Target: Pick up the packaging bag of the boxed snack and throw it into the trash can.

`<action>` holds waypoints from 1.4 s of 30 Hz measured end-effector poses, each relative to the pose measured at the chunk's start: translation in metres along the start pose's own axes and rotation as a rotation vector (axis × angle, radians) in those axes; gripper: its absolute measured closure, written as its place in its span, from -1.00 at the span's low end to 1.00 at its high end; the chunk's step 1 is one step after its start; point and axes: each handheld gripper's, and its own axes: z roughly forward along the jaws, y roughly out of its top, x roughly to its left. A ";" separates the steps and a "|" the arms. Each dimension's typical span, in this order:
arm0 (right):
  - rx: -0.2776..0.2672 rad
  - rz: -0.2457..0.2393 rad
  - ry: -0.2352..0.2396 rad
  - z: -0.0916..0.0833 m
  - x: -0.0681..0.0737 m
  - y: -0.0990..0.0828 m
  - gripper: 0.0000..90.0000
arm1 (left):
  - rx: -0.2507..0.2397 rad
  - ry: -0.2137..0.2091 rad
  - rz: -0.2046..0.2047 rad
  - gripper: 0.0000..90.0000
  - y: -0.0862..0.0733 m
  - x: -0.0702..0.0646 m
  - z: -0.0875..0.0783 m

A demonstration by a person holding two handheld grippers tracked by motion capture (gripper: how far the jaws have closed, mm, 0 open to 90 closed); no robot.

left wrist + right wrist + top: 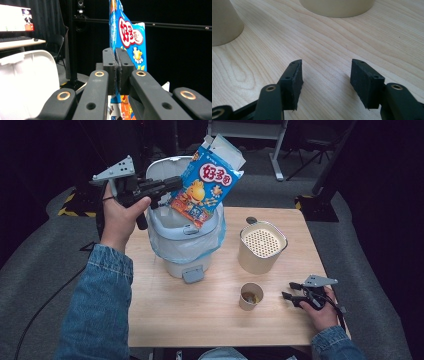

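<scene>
A blue snack bag (207,182) is held up over the open white bin (185,237) by the left gripper (172,184), whose fingers (109,67) are pressed together on the bag's edge. In the left gripper view the bag (130,37) is seen edge-on, rising upright from between the closed fingers, with its red and white label turned to the right; the bin's raised lid (25,82) is seen low at the left. From above, the bag is tilted, its torn top pointing up and away, its lower corner hanging just above the bin's mouth, which is lined with a pale plastic liner (200,245).

The right gripper (292,291) is rested on the wooden counter (200,320) near its right front edge, well apart from the bin. Its fingers (293,82) are parted about halfway, and nothing is held between them; bare wood is seen in the gap. A small paper cup (250,296) with some brown residue inside is placed just to the left of that gripper, and a cream container (261,247) with a perforated lid is set behind the cup, beside the bin.
</scene>
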 end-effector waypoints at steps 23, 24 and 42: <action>-0.001 0.002 -0.002 0.000 0.000 0.000 -0.04 | 0.045 0.152 -0.007 0.94 -0.029 0.022 0.018; -0.001 0.002 -0.002 0.000 0.000 0.000 -0.04 | 0.045 0.158 -0.006 0.94 -0.030 0.022 0.018; -0.001 0.002 -0.002 0.000 0.000 0.000 -0.04 | 0.118 0.226 0.038 0.92 -0.040 0.026 0.026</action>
